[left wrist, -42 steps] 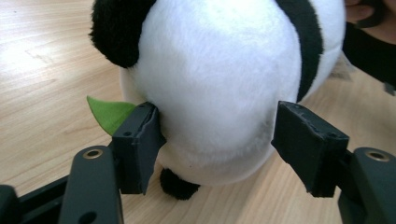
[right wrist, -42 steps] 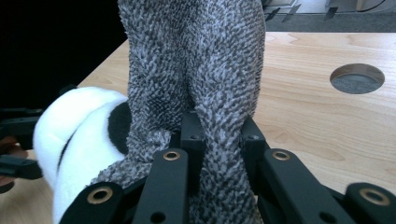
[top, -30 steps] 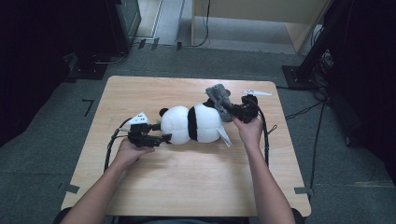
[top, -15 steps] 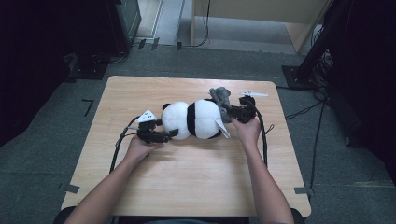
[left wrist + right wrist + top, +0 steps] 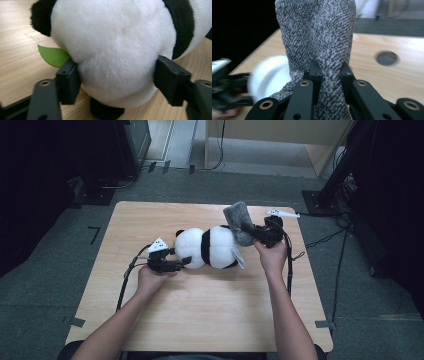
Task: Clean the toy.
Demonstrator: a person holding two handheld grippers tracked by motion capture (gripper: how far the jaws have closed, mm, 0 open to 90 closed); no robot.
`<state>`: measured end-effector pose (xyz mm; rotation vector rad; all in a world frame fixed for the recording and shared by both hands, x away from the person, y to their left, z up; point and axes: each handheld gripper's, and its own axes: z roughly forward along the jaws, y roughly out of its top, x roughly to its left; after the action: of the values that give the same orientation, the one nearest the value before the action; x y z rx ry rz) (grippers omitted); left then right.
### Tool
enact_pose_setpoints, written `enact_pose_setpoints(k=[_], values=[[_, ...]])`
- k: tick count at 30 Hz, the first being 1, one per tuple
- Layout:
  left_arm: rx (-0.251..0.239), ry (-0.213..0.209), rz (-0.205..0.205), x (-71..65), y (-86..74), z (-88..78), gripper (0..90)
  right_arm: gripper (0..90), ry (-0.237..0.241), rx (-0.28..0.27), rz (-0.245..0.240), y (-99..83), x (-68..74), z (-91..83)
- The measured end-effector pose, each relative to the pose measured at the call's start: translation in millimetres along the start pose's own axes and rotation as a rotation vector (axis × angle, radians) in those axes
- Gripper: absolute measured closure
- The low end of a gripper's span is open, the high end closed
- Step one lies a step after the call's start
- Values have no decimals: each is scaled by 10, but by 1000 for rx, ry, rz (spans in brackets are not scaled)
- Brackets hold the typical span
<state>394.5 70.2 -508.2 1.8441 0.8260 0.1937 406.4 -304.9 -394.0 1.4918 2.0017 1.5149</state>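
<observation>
At the left, the left gripper (image 5: 116,82) has just been closing around the head of the panda toy (image 5: 207,247), lying mid-bench (image 5: 210,320). At the right, the grey cloth (image 5: 322,42) is pinched by the right gripper (image 5: 329,75) and has been lifted, probably for pulling off.

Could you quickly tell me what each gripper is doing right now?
Left gripper: fingers have just been closing around the plush panda, pressing its head.
Right gripper: shut on the grey knitted cloth.
</observation>
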Motion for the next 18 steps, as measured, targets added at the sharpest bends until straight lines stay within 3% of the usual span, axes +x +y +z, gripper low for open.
enact_pose_setpoints(k=[4,5,6,8,9,10,15,18], values=[[16,6,-18,-46,18,-15,349,791,51,8,-78,89,393,17],[16,6,-18,-46,18,-15,362,791,51,8,-78,89,393,17],[20,5,-22,-58,22,-18,368,789,74,27,-105,84,568,91],[22,17,-19,-94,14,-26,368,788,95,55,-124,54,719,189],[22,17,-19,-94,14,-26,368,788,95,55,-124,54,719,189],[20,26,-20,-110,10,-29,368,786,119,79,-123,6,846,310],[16,35,-25,-123,4,-29,369,784,159,149,-137,-111,1113,643],[16,38,-24,-125,3,-29,364,778,163,170,-139,-158,1187,771]])
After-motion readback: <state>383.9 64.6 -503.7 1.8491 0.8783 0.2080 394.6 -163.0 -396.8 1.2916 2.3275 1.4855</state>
